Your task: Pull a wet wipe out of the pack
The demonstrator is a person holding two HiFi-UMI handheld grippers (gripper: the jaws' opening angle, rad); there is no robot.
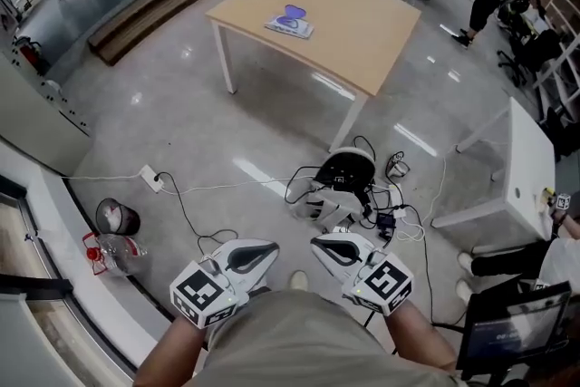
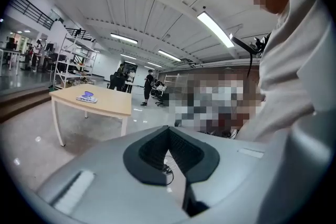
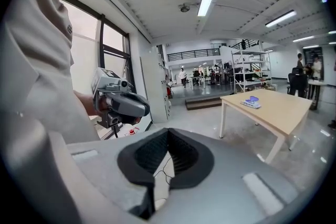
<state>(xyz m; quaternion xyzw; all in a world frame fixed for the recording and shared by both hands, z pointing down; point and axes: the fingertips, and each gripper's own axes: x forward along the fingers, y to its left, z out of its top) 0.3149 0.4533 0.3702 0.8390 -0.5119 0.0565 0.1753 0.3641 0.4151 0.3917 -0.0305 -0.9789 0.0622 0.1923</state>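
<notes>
The wet wipe pack (image 1: pixel 290 21) lies on the table (image 1: pixel 362 36), well apart from both grippers. The left gripper (image 1: pixel 263 254) is closed, empty; the right gripper (image 1: pixel 324 247) likewise.

Pale wood-look worktop (image 1: pixel 362 14) — matt and smooth; grey floor (image 1: pixel 163 95) polished, glossy with reflections; wipe pack (image 1: pixel 290 22) of plastic film.

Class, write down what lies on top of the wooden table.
Only a wet wipe pack with a blue-purple lid lies flat on the table. The pack's underside is covered, and it is too far away to tell whether a wipe sticks out.
</notes>
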